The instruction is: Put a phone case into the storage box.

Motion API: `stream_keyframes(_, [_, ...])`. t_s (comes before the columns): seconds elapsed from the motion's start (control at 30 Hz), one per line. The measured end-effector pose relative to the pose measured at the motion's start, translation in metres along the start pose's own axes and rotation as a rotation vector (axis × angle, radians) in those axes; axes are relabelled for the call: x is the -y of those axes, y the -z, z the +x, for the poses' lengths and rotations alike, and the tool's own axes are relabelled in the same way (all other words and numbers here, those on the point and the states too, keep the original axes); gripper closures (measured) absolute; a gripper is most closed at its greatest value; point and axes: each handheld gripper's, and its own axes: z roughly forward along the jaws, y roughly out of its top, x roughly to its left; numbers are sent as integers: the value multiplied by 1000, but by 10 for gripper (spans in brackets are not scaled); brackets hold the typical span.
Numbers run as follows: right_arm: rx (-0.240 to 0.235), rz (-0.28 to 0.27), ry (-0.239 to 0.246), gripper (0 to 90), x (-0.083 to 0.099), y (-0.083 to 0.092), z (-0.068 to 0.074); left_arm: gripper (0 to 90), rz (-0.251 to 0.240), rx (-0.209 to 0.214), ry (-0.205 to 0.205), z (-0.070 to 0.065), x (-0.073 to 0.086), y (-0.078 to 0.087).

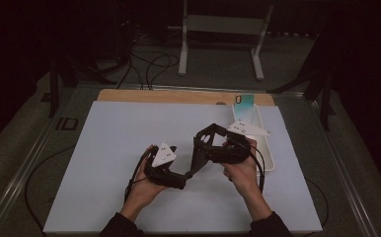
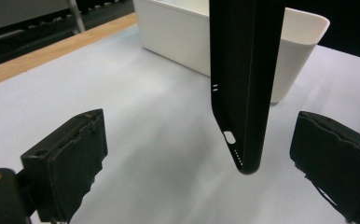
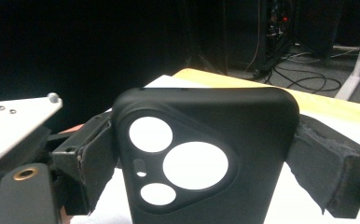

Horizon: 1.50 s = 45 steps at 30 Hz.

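In the high view we see our left gripper (image 1: 182,178) at lower centre of the frame and our right gripper (image 1: 198,148) just right of it, with the black phone case (image 1: 197,154) between them over the white mat (image 1: 109,148); the dim light hides how the jaws stand there.

The left gripper view fills that in: its two pads (image 2: 73,158) stand wide apart, and the case (image 2: 243,84) hangs down from the top edge between them, touching neither. It also shows the white bin (image 2: 178,32) at upper centre.

The right gripper view gives us the case's (image 3: 206,158) camera cut-outs at centre, and the right gripper's pads (image 3: 325,163) pressing its two side edges, so the case is held there.
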Motion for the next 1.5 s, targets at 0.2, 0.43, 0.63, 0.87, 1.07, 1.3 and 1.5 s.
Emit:
stream_keyframes(0.2, [7,-1,1,140,-3,-1,-3,13,-11,-30,10,8,5,9])
stream_keyframes(0.43, [17,-7,1,141,-6,-1,-5,1,-36,-56,29,18,13,22])
stream_keyframes(0.63, [27,-12,1,140,-10,0,-9,0,-60,-88,48,28,18,34])
stream_keyframes(0.87, [37,-12,3,140,-13,0,-12,0,-63,-140,56,39,28,48])
stream_keyframes(1.07, [47,-11,6,140,-15,0,-15,0,-75,-179,66,47,38,63])
stream_keyframes(1.3, [61,-10,7,140,-18,-1,-20,0,-71,-199,86,56,50,76])
stream_keyframes(1.5, [70,-10,4,140,-19,-1,-22,0,-66,-215,104,62,63,86])
